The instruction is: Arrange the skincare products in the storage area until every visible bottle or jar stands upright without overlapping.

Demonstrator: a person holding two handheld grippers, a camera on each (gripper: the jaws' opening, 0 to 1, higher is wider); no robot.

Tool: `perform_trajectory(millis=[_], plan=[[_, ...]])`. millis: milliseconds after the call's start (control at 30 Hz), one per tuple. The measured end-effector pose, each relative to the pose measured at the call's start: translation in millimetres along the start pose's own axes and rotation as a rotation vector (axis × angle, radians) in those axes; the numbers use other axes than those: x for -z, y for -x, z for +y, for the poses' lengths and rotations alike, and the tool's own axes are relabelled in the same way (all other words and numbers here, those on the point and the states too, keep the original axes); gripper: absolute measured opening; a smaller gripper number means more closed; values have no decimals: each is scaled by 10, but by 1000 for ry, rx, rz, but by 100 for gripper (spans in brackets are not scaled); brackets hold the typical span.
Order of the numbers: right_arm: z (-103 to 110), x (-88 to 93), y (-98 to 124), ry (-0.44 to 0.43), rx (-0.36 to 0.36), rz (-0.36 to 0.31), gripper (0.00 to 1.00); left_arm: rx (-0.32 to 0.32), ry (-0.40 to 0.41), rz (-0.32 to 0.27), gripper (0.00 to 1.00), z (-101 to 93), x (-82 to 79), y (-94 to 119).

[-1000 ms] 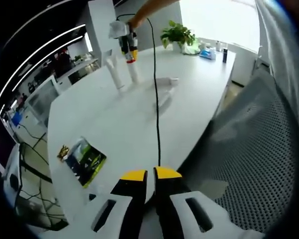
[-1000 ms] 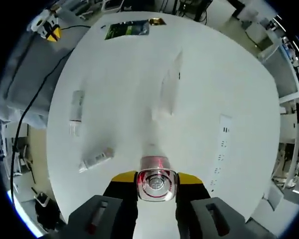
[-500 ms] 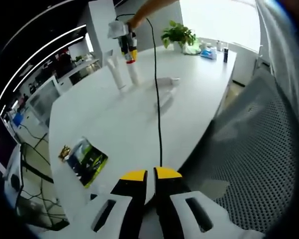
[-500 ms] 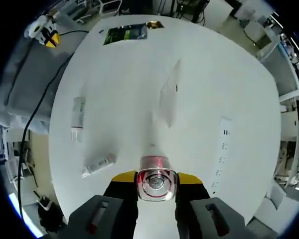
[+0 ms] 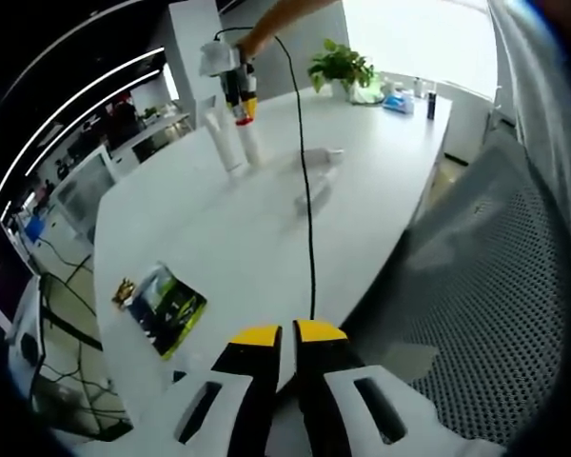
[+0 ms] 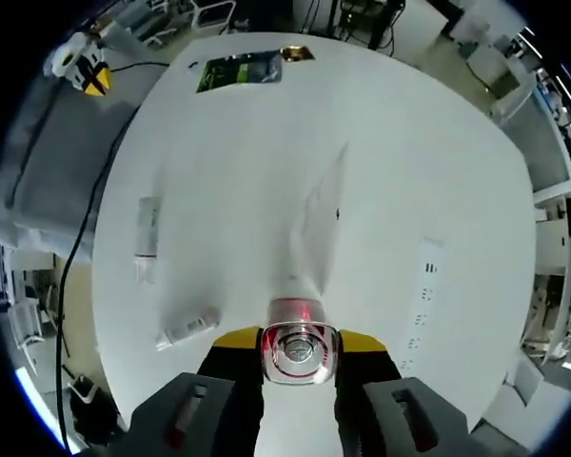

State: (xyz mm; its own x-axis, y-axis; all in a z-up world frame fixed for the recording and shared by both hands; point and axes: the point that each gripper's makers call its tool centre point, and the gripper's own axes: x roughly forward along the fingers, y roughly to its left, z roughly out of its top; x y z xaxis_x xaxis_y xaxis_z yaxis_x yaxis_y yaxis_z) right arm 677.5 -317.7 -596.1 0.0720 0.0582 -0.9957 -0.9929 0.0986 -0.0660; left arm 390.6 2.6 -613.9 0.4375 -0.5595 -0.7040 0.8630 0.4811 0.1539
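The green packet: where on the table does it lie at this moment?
In the left gripper view the green packet lies flat near the white table's near-left edge, beside a small gold wrapper, just beyond the left gripper.

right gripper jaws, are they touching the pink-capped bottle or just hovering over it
Touching. In the right gripper view, the right gripper has its yellow-tipped jaws pressed against both sides of the pink-capped bottle, with no gap visible on either side.

Pretty bright overall, daylight blew out the window (image 5: 428, 38) completely in the left gripper view. The white table (image 6: 219, 209) glared a bit, shadows stayed soft. Heavy fisheye bending at the edges, and close stuff looked blurry.
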Motion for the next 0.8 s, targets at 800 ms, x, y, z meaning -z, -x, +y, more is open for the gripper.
perform_trajectory(millis=[800], plan=[[-35,-153,-42,-19,-20,-7,22,-12,1,2,2,16,4,7]])
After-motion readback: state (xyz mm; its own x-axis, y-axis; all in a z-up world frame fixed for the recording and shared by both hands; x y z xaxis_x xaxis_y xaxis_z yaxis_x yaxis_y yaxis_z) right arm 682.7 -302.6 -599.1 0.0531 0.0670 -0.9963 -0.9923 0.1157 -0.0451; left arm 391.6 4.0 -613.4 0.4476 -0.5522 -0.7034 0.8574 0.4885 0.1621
